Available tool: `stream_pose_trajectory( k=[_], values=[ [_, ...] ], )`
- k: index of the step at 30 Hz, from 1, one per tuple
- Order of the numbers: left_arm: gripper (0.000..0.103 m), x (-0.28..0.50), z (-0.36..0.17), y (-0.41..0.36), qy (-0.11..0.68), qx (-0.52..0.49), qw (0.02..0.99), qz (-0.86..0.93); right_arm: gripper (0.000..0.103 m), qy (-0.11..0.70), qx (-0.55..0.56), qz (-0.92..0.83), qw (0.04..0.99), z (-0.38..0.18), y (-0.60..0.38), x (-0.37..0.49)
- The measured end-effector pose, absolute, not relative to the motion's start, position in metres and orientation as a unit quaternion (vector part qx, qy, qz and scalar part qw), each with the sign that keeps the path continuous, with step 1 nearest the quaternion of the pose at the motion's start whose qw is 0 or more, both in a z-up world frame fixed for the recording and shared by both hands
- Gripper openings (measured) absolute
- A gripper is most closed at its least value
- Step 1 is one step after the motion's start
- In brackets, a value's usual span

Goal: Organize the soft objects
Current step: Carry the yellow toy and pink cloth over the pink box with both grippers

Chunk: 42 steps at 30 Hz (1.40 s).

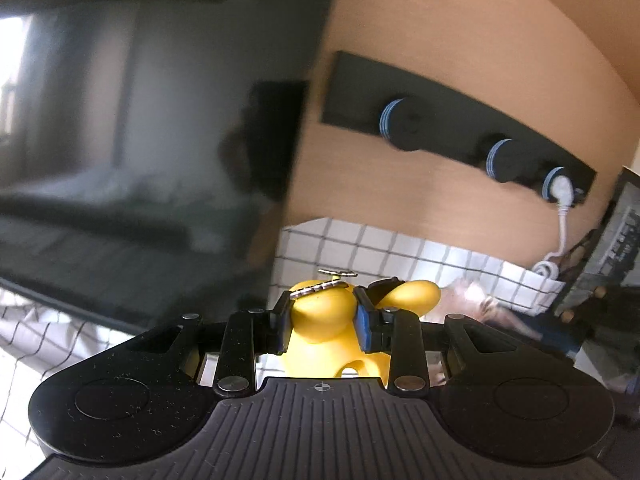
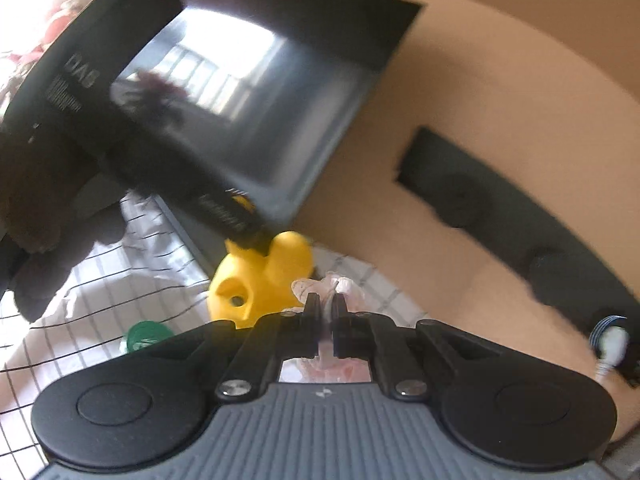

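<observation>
My left gripper [image 1: 324, 314] is shut on a yellow soft toy [image 1: 320, 332] with rounded ears and a small metal ring on top, held up off the surface. In the right wrist view the same yellow toy [image 2: 260, 280] hangs from the left gripper [image 2: 240, 224], which comes in from the upper left. My right gripper [image 2: 327, 300] is shut on a thin fold of a pale pink-and-white soft thing [image 2: 340, 286], which bunches above and below its jaws. That pink thing [image 1: 476, 296] shows blurred at the right of the left wrist view.
A white cloth with a black grid [image 2: 100, 292] covers the surface below; a green lid [image 2: 146, 336] lies on it. A large dark screen [image 1: 140, 140] stands at the left. On the wood wall, a black rail of knobs [image 1: 460, 128] holds a white plug and cable [image 1: 562, 200]. A dark brown fuzzy shape [image 2: 36, 216] sits at far left.
</observation>
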<state>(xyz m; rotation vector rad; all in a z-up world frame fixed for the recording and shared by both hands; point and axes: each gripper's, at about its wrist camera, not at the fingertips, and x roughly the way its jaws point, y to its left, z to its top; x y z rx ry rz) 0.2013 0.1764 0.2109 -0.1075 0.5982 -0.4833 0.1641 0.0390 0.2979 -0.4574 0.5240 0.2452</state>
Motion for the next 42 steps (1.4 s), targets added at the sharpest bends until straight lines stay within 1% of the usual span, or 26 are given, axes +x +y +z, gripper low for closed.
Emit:
stream_pose_trajectory(
  k=[7,13,17,23,26,27,29,34,38,42],
  values=[
    [0.034,0.189,0.212,0.127,0.297,-0.044,0.911,-0.281,0.006,0.25,-0.195,0.057,0.947,0.317,-0.024,0.143],
    [0.034,0.182,0.196,0.066,0.318,-0.04,0.893,-0.315,0.006,0.264,-0.141,0.011,0.954,0.324,-0.097,0.128],
    [0.035,0.18,0.179,0.027,0.341,-0.043,0.879,-0.33,0.006,0.277,-0.099,-0.008,0.956,0.315,-0.14,0.119],
    [0.036,0.194,0.133,-0.028,0.364,-0.07,0.873,-0.318,0.006,0.315,0.007,0.01,0.949,0.265,-0.182,0.127],
    [0.037,0.21,0.098,-0.056,0.416,-0.05,0.853,-0.311,0.006,0.342,0.071,0.018,0.937,0.226,-0.198,0.138],
    [0.037,0.212,0.092,-0.058,0.414,-0.048,0.854,-0.31,0.006,0.354,0.085,0.02,0.931,0.211,-0.201,0.139],
    [0.037,0.215,0.09,-0.059,0.396,-0.036,0.865,-0.305,0.006,0.376,0.099,0.022,0.921,0.182,-0.203,0.143],
    [0.037,0.232,0.088,-0.069,0.407,-0.002,0.86,-0.309,0.006,0.42,0.143,0.026,0.896,0.125,-0.208,0.165],
    [0.037,0.237,0.081,-0.074,0.399,0.03,0.865,-0.301,0.006,0.424,0.18,0.034,0.887,0.108,-0.211,0.177],
    [0.037,0.241,0.084,-0.063,0.409,0.007,0.862,-0.3,0.006,0.439,0.176,0.017,0.881,0.107,-0.206,0.179]
  ],
)
